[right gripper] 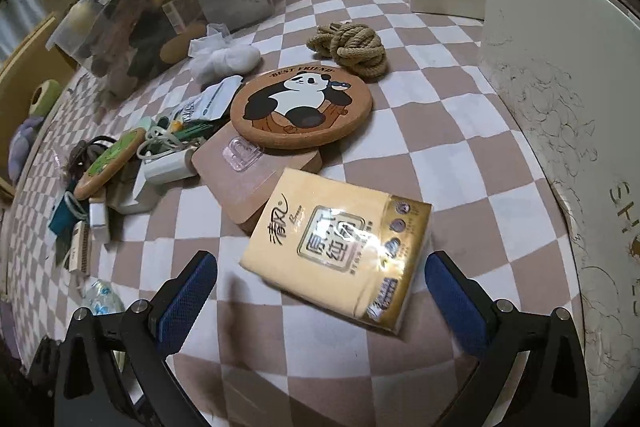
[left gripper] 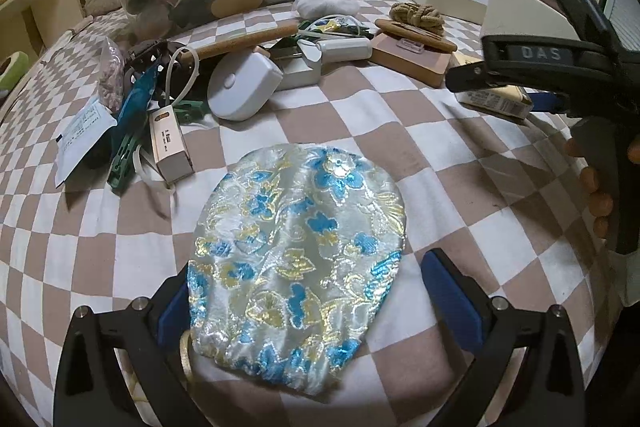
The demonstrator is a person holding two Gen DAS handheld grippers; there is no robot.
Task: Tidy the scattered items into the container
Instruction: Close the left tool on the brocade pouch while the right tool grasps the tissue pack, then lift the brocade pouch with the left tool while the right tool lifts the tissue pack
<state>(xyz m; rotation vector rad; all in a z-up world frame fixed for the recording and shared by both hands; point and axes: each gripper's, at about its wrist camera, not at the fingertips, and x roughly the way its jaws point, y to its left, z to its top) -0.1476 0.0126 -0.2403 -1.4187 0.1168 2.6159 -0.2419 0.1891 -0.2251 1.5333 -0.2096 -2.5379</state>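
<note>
Tools ready over two things on the checked bed

Left tool is wide open around the shiny blue-and-gold pouch, which lies flat in the middle of the bed; nothing is held yet. Right tool is wide open too, over the yellow tissue pack near the bed's right edge, holding nothing. To do it well, push each tool low, pinch the middle, and close gently. The white box waits at the far right corner.
</note>
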